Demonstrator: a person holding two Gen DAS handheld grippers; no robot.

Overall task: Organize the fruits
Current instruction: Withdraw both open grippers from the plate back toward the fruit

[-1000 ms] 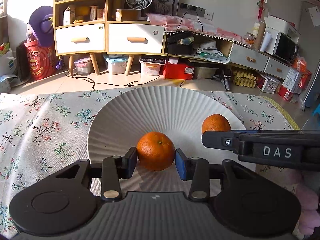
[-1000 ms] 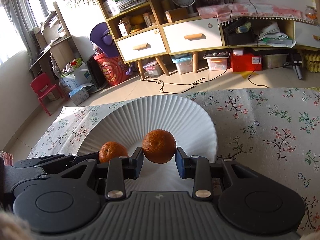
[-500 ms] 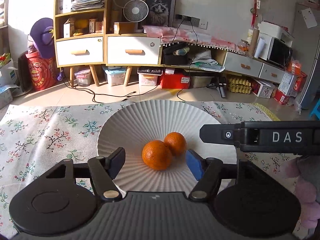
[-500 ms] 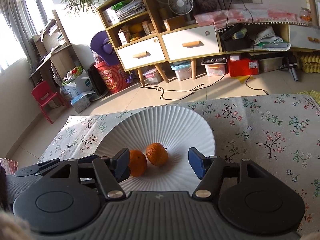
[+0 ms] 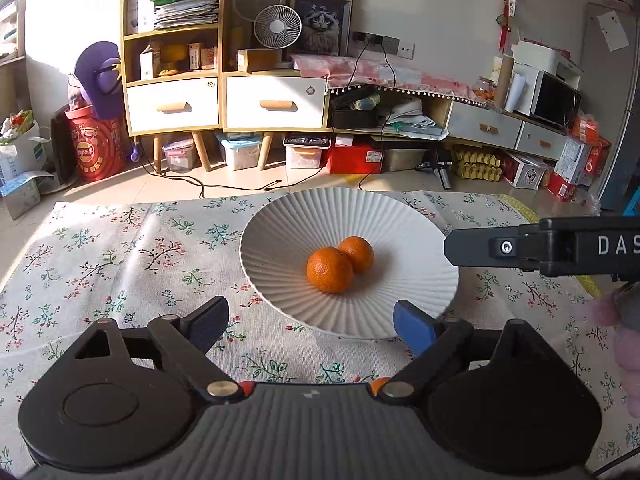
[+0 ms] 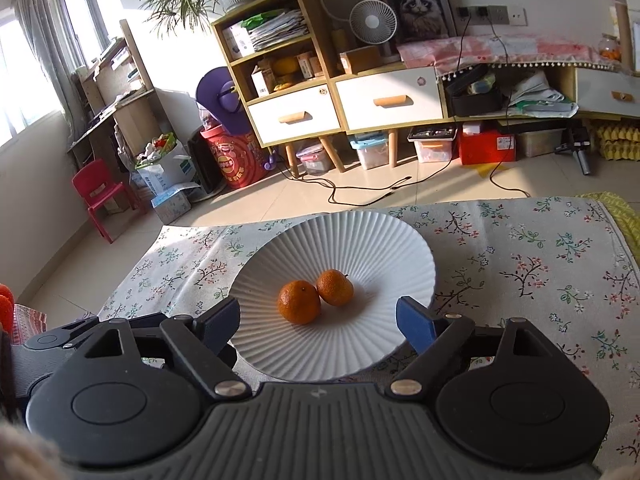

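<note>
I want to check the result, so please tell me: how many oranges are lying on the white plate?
2. The nearer orange lies at the middle of the white plate; the farther orange touches it from behind-right. No others show on the plate.

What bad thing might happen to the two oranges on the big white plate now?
The two oranges lie loose, touching, on the sloped ribbed plate; a bump might set them rolling. The left gripper and right gripper, jaws opening and empty, hang over the near rim and might knock it.
</note>
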